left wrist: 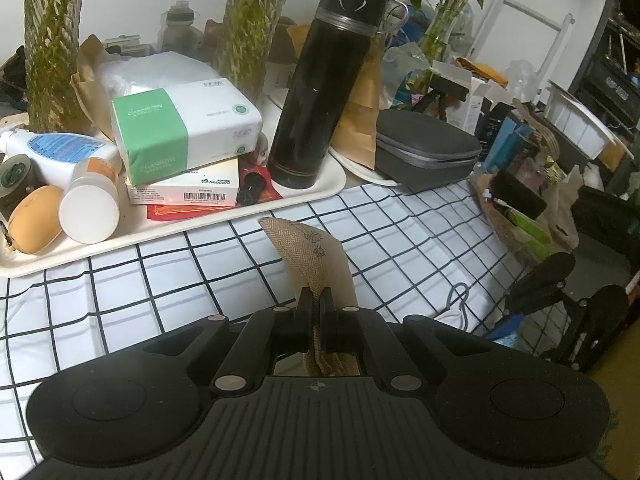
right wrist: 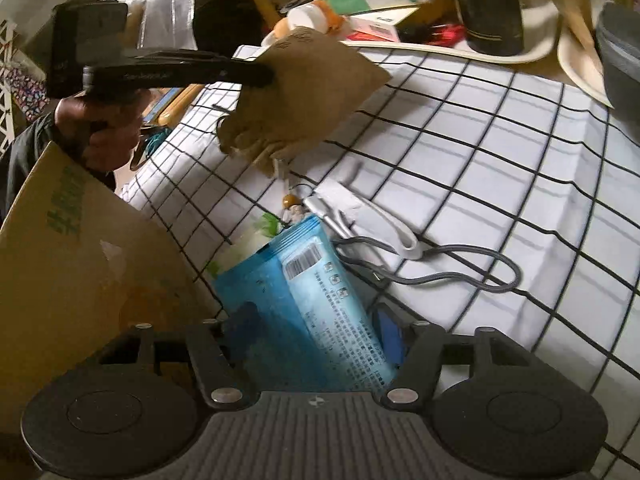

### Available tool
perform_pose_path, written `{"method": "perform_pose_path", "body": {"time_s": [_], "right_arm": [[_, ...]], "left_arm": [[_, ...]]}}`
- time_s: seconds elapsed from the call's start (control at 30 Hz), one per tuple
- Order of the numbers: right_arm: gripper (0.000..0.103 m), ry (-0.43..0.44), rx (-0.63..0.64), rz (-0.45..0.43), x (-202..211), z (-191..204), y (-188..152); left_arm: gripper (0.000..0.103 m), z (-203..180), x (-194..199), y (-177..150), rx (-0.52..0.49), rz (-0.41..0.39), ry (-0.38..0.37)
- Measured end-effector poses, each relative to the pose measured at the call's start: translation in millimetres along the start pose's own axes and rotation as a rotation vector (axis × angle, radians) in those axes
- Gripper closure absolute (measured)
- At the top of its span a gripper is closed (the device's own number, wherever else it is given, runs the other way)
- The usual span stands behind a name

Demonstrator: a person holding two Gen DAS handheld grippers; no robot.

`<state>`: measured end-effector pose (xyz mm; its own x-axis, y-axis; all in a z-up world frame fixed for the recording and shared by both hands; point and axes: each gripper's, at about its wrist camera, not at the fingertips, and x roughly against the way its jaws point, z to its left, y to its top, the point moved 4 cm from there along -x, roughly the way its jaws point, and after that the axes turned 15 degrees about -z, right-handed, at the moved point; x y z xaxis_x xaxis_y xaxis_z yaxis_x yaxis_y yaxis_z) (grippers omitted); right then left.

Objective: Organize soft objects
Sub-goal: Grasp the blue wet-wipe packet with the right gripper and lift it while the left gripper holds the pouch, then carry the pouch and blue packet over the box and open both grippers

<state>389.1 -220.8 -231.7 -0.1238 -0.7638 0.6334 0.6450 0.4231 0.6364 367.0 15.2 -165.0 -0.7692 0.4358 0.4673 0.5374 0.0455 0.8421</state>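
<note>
Left tool [left wrist: 316, 300] clamped on burlap pouch [left wrist: 304, 252], held aloft — unplaced. Right tool [right wrist: 316, 324] wide around blue wipes pack [right wrist: 320, 304] at 6 o'clock — sorting seems early.

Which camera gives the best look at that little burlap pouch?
The right wrist view: the burlap pouch hangs there in full, face-on. The left wrist view shows it edge-on, pinched in the left hand-held gripper.

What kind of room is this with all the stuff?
Probably a lived-in home room: a white tablecloth with black grid lines, a cream tray crowded with a tall black flask and a green-and-white tissue box, and leafy plants.
</note>
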Motion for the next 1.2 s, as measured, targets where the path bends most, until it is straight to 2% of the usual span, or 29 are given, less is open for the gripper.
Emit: {"method": "perform_pose_path", "body": {"time_s": [0.03,0.1,0.3,0.4,0.5,0.57,0.7,1.0,1.13,1.2], "right_arm": [[0.052,-0.002,0.020,-0.005,2,2,0],[0.073,-0.007,0.033,-0.028,9,4,4],[0.084,-0.093,0.105,-0.111,30,15,15],[0.089,-0.190,0.171,-0.168,43,25,25],[0.090,-0.320,0.229,-0.227,61,31,34],[0.090,-0.420,0.279,-0.229,66,34,37],[0.089,-0.486,0.298,-0.178,59,29,30],[0.084,-0.447,0.260,-0.155,39,27,34],[0.085,-0.470,0.274,-0.070,22,24,24],[0.086,-0.477,0.285,-0.055,18,24,19]], "left_arm": [[0.100,0,0,0,0.000,0.000,-0.001],[0.100,0,1,0,-0.003,-0.003,-0.003],[0.100,0,5,4,0.003,-0.022,0.001],[0.100,0,8,7,0.004,-0.036,0.005],[0.100,0,10,9,0.009,-0.047,0.007],[0.100,0,12,10,0.008,-0.053,0.008],[0.100,-2,14,13,0.011,-0.065,0.008],[0.100,-1,36,26,0.013,-0.132,0.034],[0.100,-2,53,34,0.012,-0.176,0.051],[0.100,-2,62,37,0.017,-0.195,0.056]]}}
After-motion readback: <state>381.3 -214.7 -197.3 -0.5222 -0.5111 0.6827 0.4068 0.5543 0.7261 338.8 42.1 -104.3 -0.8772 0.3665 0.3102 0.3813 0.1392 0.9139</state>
